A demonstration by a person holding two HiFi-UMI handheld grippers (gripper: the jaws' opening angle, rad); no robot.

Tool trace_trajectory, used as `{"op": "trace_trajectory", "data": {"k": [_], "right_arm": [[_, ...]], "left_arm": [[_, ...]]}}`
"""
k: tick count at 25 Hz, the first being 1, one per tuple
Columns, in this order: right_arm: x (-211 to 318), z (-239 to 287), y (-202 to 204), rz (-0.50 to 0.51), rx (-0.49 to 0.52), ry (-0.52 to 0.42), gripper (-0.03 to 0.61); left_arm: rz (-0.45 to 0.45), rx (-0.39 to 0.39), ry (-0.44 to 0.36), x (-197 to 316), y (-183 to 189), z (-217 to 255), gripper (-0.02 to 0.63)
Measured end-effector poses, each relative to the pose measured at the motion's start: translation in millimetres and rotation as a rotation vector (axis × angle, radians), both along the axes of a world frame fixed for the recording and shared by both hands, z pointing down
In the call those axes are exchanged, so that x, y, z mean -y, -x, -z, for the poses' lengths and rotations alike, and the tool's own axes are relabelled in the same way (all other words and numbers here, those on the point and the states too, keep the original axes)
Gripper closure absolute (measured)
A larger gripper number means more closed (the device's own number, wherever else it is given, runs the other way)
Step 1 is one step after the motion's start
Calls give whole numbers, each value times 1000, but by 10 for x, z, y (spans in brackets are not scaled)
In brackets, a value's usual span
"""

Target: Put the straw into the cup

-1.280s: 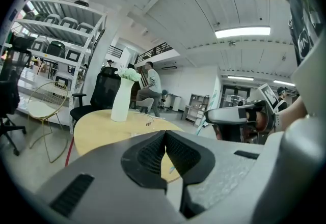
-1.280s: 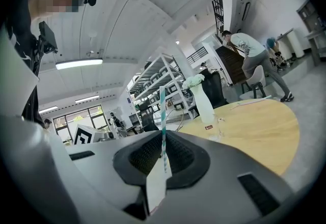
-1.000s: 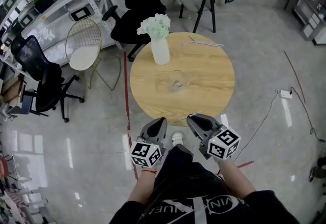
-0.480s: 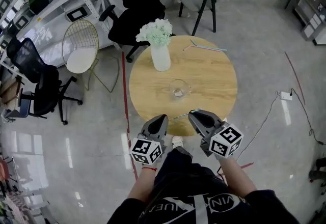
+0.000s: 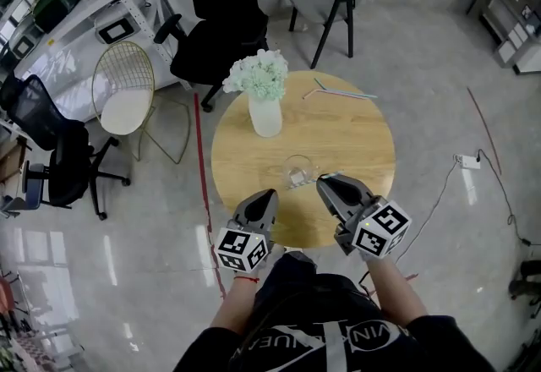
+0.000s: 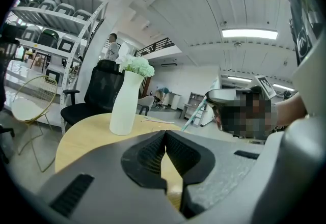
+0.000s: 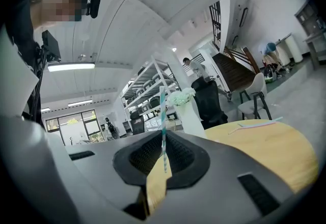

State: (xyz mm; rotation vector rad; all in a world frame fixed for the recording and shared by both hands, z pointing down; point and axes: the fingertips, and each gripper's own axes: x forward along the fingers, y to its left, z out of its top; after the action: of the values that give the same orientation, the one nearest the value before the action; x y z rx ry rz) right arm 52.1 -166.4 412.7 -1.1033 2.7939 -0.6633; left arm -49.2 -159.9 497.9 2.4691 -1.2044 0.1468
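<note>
Both grippers have come forward over the near edge of the table (image 5: 359, 146) since a second ago. On the right gripper (image 5: 328, 182) the fingers (image 7: 145, 156) are clamped on the striped straw (image 7: 163, 134), just beside the glass cup (image 5: 297, 169). The left gripper (image 5: 265, 195) has its fingers (image 6: 147, 156) pressed together, empty. Farther off stand a vase of flowers (image 5: 265, 112) and loose straws (image 5: 338, 93).

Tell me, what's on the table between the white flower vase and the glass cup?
Nothing. In the head view, the stretch of table between the vase and the cup is bare wood.
</note>
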Motion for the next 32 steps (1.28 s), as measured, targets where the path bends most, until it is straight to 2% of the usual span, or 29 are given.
{"op": "trace_trajectory", "data": {"k": [8, 15, 19, 25, 32], "right_arm": [[404, -45, 27, -39, -18, 10, 557], [536, -232, -61, -79, -45, 45, 557], [573, -444, -11, -52, -74, 86, 557], [628, -707, 123, 42, -148, 112, 557], [648, -894, 148, 85, -138, 140, 557]], "left_arm": [[-33, -11, 19, 409, 64, -113, 604], [-50, -14, 43, 599, 79, -239, 604], [-43, -10, 71, 578, 74, -362, 604], [-6, 0, 85, 608, 58, -477, 604], [20, -3, 83, 630, -19, -528, 604]]}}
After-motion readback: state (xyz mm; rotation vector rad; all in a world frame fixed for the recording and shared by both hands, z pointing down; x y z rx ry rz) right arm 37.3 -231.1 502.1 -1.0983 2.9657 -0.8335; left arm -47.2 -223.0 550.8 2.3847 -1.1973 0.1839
